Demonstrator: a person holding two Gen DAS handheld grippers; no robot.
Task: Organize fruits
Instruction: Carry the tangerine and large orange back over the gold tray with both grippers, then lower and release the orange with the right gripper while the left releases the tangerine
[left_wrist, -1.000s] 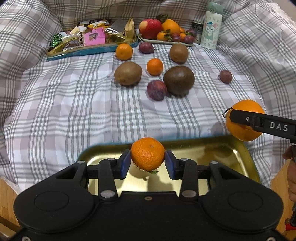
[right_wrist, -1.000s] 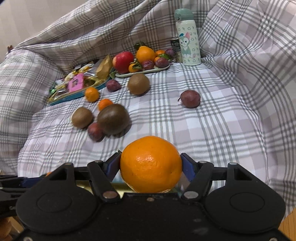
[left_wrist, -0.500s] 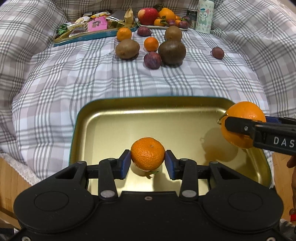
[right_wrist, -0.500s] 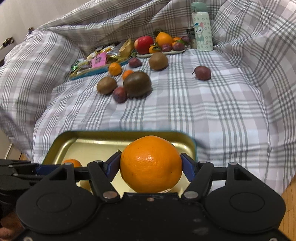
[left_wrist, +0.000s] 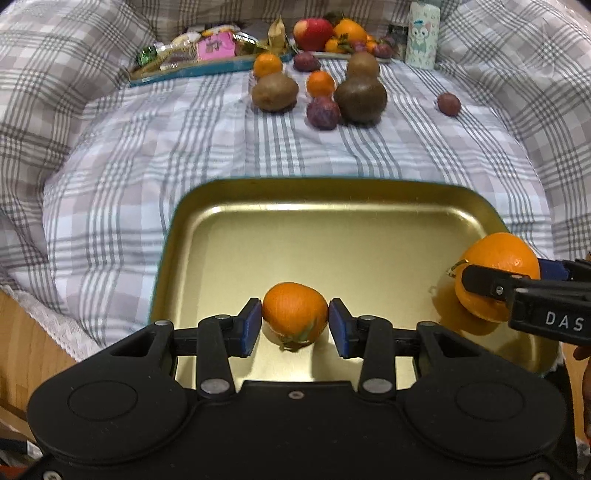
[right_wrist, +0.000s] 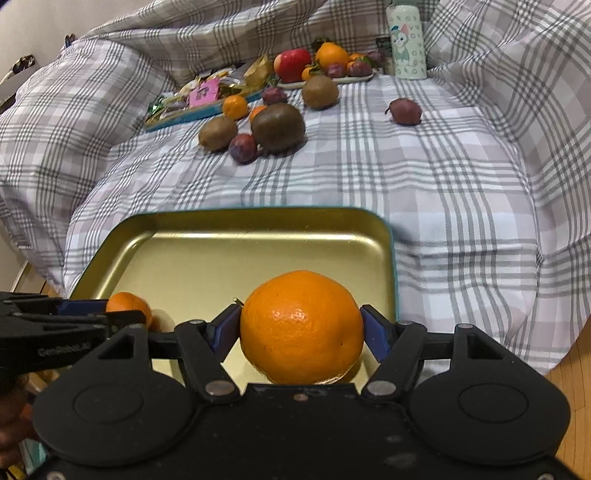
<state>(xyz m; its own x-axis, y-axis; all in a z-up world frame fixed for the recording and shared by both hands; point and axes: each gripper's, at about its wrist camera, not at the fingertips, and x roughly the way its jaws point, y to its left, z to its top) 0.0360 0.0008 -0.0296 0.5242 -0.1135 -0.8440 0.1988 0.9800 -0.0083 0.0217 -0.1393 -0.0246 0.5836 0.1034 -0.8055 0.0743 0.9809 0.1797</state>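
A gold metal tray (left_wrist: 332, 236) lies at the near edge of the checked cloth. My left gripper (left_wrist: 295, 321) has its pads slightly apart from a small mandarin (left_wrist: 295, 315) that rests on the tray floor. My right gripper (right_wrist: 301, 328) is shut on a large orange (right_wrist: 301, 325) low over the tray's near right part; the orange also shows in the left wrist view (left_wrist: 495, 269). The mandarin shows in the right wrist view (right_wrist: 127, 304) beside the left gripper.
Loose fruit lies on the cloth beyond the tray: kiwis (left_wrist: 275, 92), a big brown fruit (left_wrist: 360, 98), plums (left_wrist: 323, 112), mandarins (left_wrist: 320, 83). A snack tray (left_wrist: 207, 62), a fruit plate (left_wrist: 332, 31) and a bottle (left_wrist: 423, 33) stand at the back.
Both grippers came down onto the tray. The left pads have parted from the mandarin, which now sits on the tray. The right gripper still grips the orange.
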